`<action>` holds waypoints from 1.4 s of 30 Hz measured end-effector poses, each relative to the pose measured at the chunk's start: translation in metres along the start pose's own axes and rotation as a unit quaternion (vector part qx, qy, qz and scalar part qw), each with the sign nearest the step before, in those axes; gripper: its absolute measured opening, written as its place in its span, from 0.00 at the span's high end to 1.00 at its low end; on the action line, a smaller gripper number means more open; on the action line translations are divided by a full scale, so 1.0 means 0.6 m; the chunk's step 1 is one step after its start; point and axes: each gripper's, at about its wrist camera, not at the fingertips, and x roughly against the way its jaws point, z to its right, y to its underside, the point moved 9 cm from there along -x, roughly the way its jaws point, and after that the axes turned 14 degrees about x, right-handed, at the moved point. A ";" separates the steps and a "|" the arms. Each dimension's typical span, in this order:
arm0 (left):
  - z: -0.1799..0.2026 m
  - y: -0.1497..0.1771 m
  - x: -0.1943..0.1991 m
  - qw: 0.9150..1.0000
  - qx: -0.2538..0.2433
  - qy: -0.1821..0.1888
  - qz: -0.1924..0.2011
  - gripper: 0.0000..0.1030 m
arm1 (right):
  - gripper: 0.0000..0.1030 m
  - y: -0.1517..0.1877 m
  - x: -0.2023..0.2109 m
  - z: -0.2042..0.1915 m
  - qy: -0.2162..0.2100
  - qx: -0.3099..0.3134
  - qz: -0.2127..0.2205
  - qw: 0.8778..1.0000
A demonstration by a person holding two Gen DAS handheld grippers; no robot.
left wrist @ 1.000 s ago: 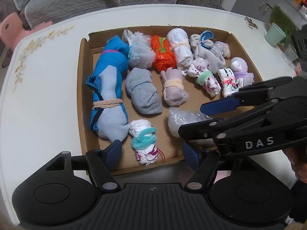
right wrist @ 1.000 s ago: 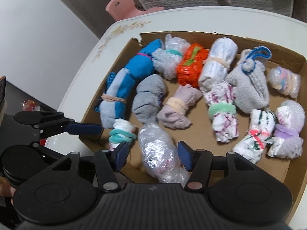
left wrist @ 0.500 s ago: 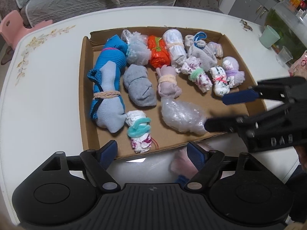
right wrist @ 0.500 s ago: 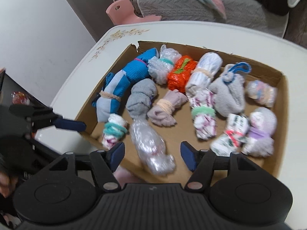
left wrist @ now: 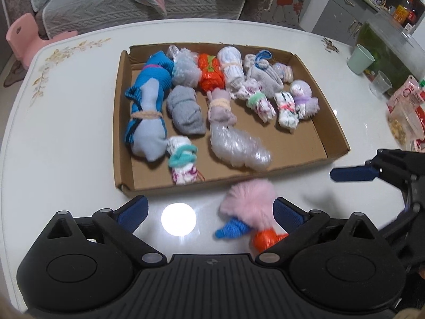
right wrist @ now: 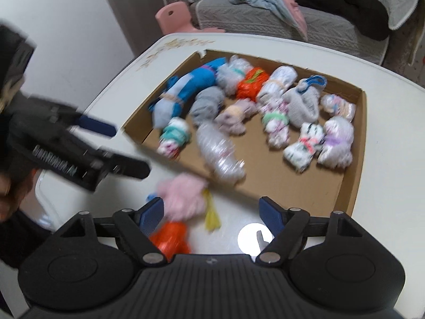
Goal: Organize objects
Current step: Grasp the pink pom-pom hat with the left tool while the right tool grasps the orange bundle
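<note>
- Left tongs: wide apart, holding nothing, above the white desk just near of the cardboard tray.
- Right tongs: likewise wide and empty.
- Next items: a pink fluffy bundle, with a blue piece and an orange bundle beside it, lies on the desk outside the tray's near wall, close to the left tongs' right finger.
- Tray contents: many tied sock rolls; the clear plastic-wrapped roll lies in the near middle.
- Advice: centre the tongs over the pink bundle, close across its middle, lift clear of the near wall.
- Room: bare cardboard at the tray's near right corner appears the best landing spot; cups and snacks stand far right.
</note>
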 end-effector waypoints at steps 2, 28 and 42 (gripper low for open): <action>0.002 0.015 0.001 1.000 -0.004 0.000 -0.002 0.02 | 0.24 0.011 -0.005 -0.023 -0.002 0.025 -0.009 1.000; -0.012 0.072 -0.027 0.994 -0.077 -0.073 -0.005 0.02 | 0.40 0.076 -0.058 -0.094 -0.020 0.170 -0.001 0.985; 0.006 0.058 -0.023 0.997 -0.066 -0.031 0.015 0.02 | 0.60 0.080 -0.067 -0.114 -0.057 0.185 -0.012 0.981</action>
